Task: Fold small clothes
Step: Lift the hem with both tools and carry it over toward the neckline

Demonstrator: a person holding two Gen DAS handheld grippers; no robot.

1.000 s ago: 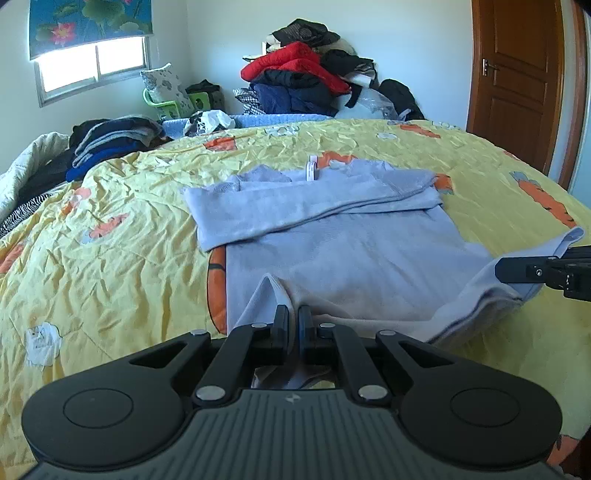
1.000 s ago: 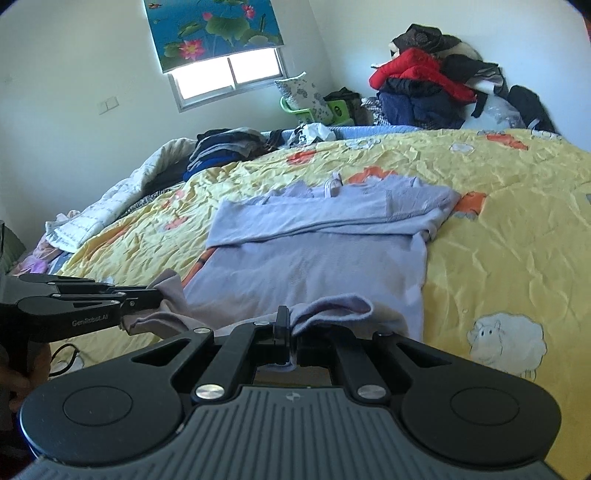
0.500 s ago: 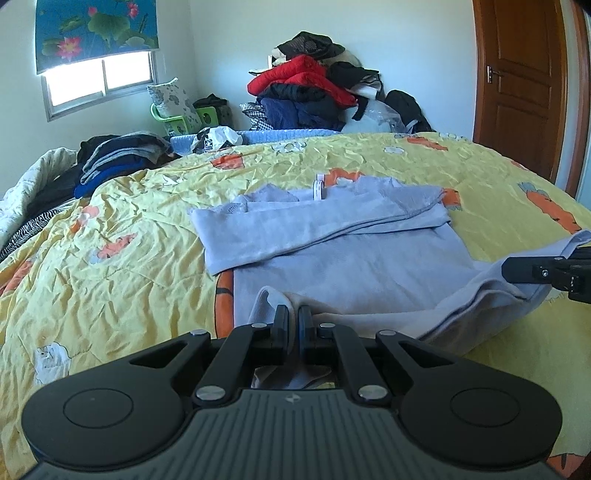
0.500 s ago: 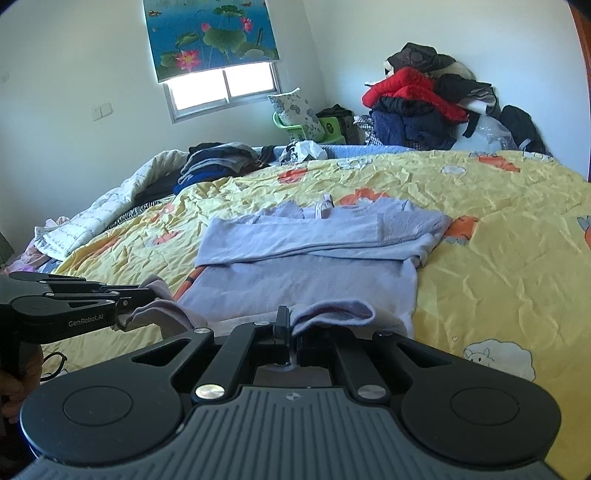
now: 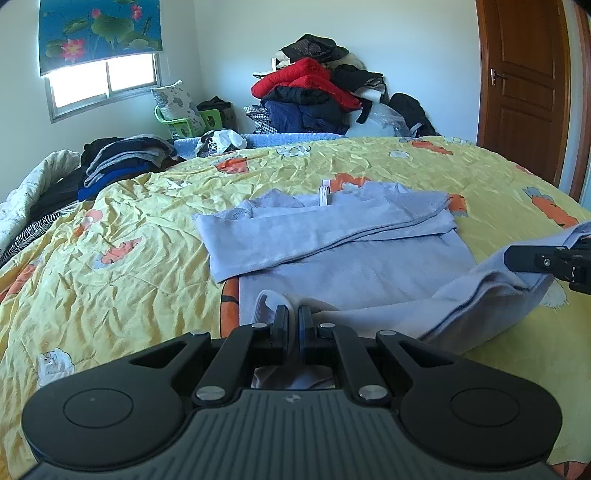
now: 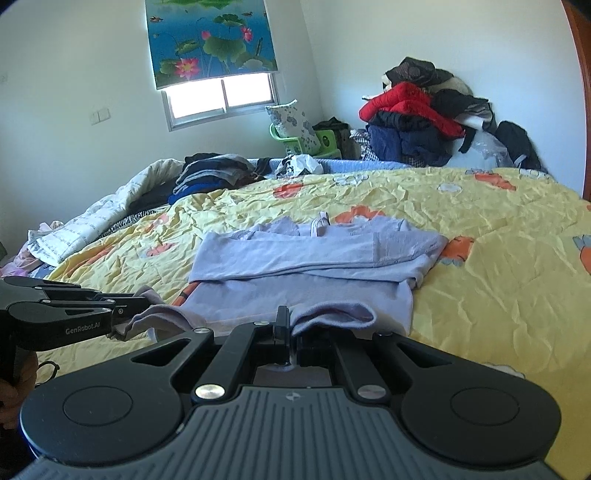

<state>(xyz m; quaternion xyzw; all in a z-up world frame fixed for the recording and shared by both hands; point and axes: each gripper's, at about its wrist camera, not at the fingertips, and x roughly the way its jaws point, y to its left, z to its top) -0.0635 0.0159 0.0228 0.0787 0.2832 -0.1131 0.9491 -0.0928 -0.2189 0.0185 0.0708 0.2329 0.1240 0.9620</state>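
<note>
- A light purple shirt (image 5: 354,258) lies in the middle of a big yellow bed cover (image 5: 129,266) with orange carrots and white sheep on it.
- The sleeves are folded across the chest of the shirt, and a small white tag (image 5: 325,194) shows at the neck, toward 12 o'clock.
- The left gripper (image 5: 290,317) is at 6 o'clock in its own view. Its two fingers are pressed close together, and they pinch the bottom left corner of the shirt.
- The right gripper (image 6: 290,325) is at 6 o'clock in its own view too. Its fingers are squeezed tight on the bottom right corner of the shirt, and the cloth bunches up over them.
- Both bottom corners are lifted off the bed, and the bottom edge of the shirt hangs in a soft curve between the two grippers.
- In the left camera, the right gripper pokes in at 3 o'clock with purple cloth around its tip.
- In the right camera, the left gripper comes in at 9 o'clock, also with purple cloth at its tip.
- A heap of clothes (image 5: 317,99) with a red coat on top sits against the far wall at 12 o'clock.
- A stack of dark folded clothes (image 5: 122,162) rests at the far left of the bed, at 10 o'clock.
- A window (image 5: 103,86) with a blue flower blind (image 5: 99,33) is at 11 o'clock.
- A brown door (image 5: 524,77) stands at 2 o'clock in the left camera.
</note>
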